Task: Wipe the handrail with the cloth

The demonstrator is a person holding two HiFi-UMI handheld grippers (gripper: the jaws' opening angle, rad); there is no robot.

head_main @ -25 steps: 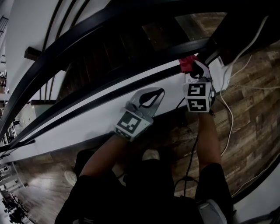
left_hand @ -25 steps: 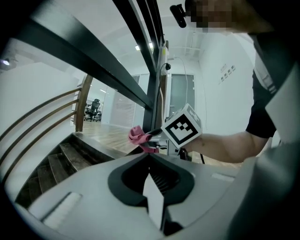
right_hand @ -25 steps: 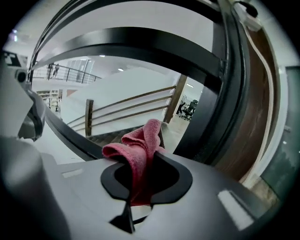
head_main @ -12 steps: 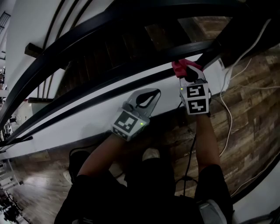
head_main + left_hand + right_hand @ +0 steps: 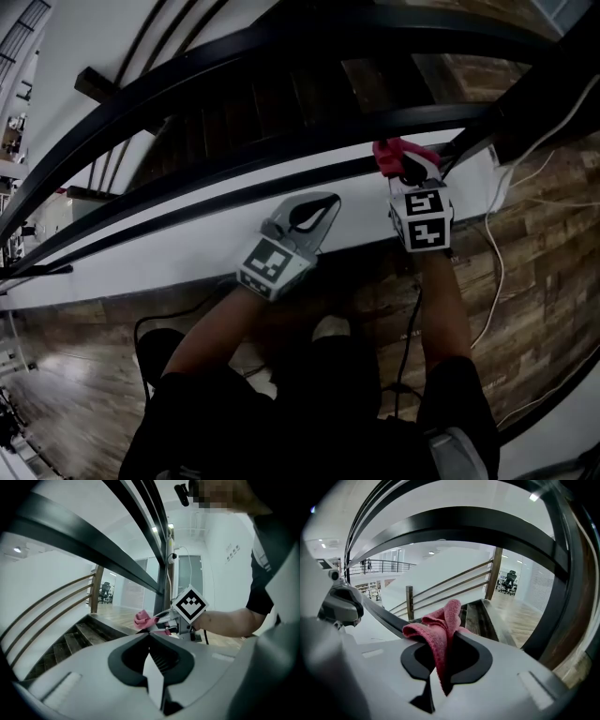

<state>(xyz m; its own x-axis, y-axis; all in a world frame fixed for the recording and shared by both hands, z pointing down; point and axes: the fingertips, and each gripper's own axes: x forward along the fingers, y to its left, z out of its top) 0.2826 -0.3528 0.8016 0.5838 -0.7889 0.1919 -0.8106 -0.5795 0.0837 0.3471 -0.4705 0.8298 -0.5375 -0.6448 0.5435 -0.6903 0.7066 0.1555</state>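
The right tool (image 5: 409, 171), clamping the crumpled pink cloth (image 5: 397, 152), had slid toward 9 o'clock along the black metal handrail (image 5: 328, 172), advancing the wipe; the left tool (image 5: 324, 202) was closed, empty.

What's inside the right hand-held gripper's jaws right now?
A bunched pink terry cloth, clamped by the right hand-held gripper, folds sticking out above the jaws. The part pressed between them is hidden, and it covers part of the black rail behind.
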